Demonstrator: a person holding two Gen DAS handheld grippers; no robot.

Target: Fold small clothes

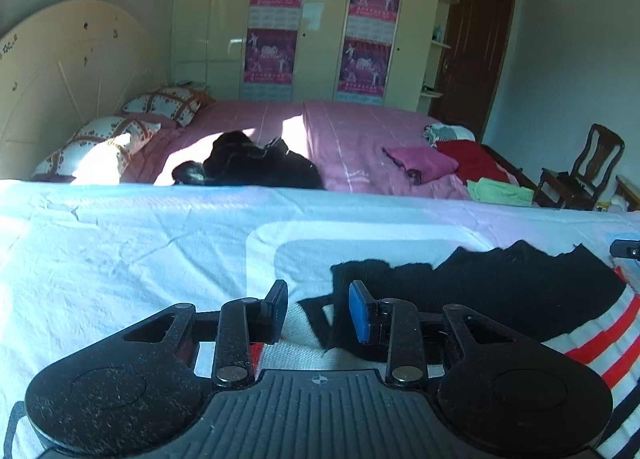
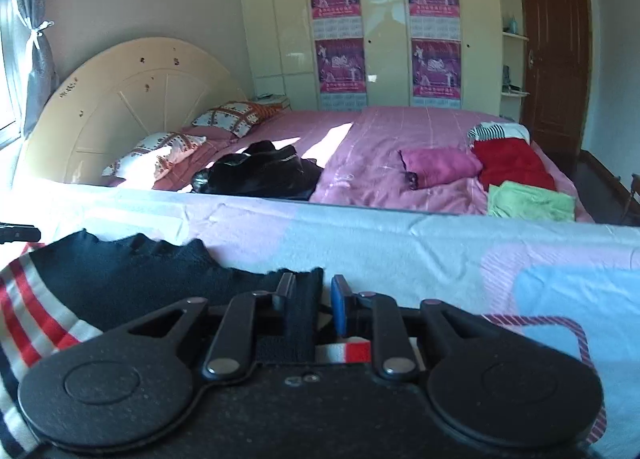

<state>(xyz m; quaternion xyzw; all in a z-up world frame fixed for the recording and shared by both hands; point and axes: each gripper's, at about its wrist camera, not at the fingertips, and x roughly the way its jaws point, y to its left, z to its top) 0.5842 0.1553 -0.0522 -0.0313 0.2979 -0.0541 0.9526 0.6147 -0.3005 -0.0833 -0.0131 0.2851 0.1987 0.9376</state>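
Note:
A small knitted garment, dark navy with red and white stripes [image 1: 520, 299], lies on the pale blue and pink sheet [image 1: 120, 251]. My left gripper [image 1: 318, 311] is open over the garment's left edge, with cloth between and under its fingers. In the right wrist view the same garment [image 2: 120, 279] spreads to the left. My right gripper [image 2: 312, 305] stands partly open at its right corner, and a dark strip of the garment lies in the gap against the left finger [image 2: 285, 293].
A pink bed [image 2: 400, 139] lies behind the sheet edge with a black garment pile [image 2: 260, 175], pink [image 2: 440, 165], red [image 2: 512, 163] and green [image 2: 528, 201] folded clothes. Pillows [image 1: 120, 131] are at the headboard. A wooden chair [image 1: 580, 171] stands at right.

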